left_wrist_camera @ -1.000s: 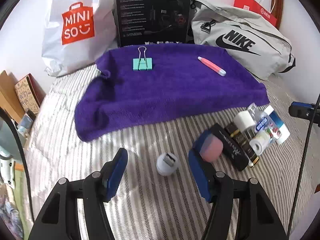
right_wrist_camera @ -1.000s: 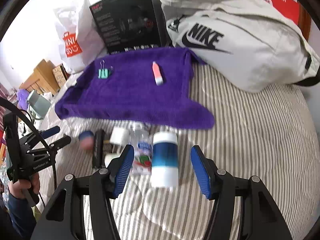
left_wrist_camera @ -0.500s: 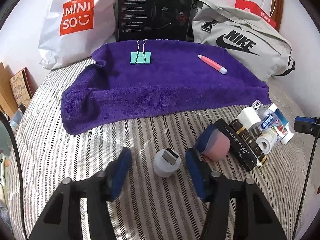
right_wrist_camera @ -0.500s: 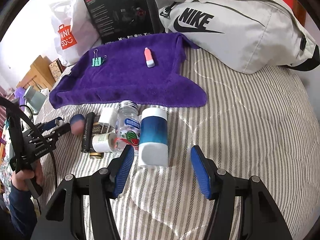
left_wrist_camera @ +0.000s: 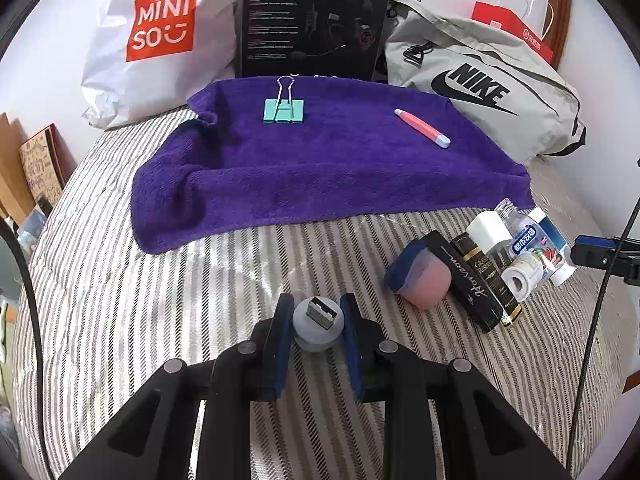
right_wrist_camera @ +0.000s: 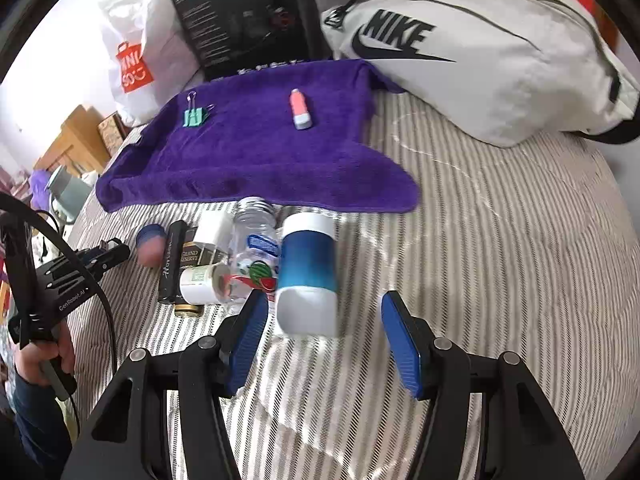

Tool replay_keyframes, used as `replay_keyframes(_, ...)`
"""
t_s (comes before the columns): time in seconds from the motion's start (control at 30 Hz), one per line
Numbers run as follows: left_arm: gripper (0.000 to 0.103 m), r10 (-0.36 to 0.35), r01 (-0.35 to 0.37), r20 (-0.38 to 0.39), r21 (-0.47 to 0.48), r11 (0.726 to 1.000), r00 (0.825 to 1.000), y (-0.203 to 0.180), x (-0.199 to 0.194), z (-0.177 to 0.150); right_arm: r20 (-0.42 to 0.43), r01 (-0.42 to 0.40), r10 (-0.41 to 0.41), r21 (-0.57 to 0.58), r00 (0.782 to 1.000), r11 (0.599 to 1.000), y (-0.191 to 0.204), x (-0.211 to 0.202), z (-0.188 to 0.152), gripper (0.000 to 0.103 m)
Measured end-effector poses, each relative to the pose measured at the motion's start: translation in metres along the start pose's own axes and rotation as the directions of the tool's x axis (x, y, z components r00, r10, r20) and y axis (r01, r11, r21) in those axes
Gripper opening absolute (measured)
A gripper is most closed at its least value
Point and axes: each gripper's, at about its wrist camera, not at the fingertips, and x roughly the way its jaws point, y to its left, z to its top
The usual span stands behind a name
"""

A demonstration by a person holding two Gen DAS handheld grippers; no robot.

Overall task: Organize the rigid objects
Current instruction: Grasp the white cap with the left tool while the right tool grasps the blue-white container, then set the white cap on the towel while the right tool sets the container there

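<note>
Between the left pads: left gripper (left_wrist_camera: 316, 322) has closed onto the grey USB adapter (left_wrist_camera: 319, 323); 0.5 s ago the jaws stood wide on either side of it, now both blue pads touch its sides, plug end up.
Meaning for the task: judged, the pick is made, so 1 more item looks ready to go onto the cloth.
Adapter's place: low, on or just above the striped bedcover (left_wrist_camera: 120, 300); contact cannot be told.
Right side, close in: right gripper (right_wrist_camera: 324, 340) is spread wide and empty, with the foot of the blue-and-white bottle (right_wrist_camera: 307, 276) between its pads, touching neither; it sits nearer the bottle than 0.5 s ago.
Pile beside it: clear bottle (right_wrist_camera: 256, 236), white tape roll (right_wrist_camera: 202, 284), black Horizon tube (right_wrist_camera: 171, 268), dark Grand Reserve bottle (right_wrist_camera: 190, 258), white cube (right_wrist_camera: 214, 228) and pink-and-blue sponge (left_wrist_camera: 420, 276), all crowded and touching, none sorted yet.
Farther out: purple towel (left_wrist_camera: 320, 176) carries 2 items well apart, the green binder clip (left_wrist_camera: 284, 110) and the pink tube (left_wrist_camera: 422, 133).
Backdrop: Miniso bag (left_wrist_camera: 156, 36), black headset box (left_wrist_camera: 316, 20), Nike bag (left_wrist_camera: 480, 88).
Risk, judged: the adapter is small and round, so it could twist in the pads.
</note>
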Motion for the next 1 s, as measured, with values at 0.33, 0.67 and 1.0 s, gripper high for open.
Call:
replay_keyframes(0.33,0.023,0.027,-0.027,-0.015,0.027,0.999,1.0,-0.002,0.0,-0.002,-0.033,0.009,-0.01,-0.016,0.999,1.0,0.003,0.028,0.005,0.059)
replay_keyframes(0.67,0.023,0.037,-0.037,-0.004,0.023,0.999,0.999,-0.001,-0.005,-0.008,0.012,0.073,-0.073,-0.08,0.997,0.994,0.019,0.041,0.013,0.038)
replay_keyframes(1.0,0.023,0.01,-0.01,-0.005,0.001,1.0,1.0,0.005,-0.009,-0.008,-0.022,0.072,-0.074,-0.075,0.997,0.995,0.009,0.025,-0.004,0.037)
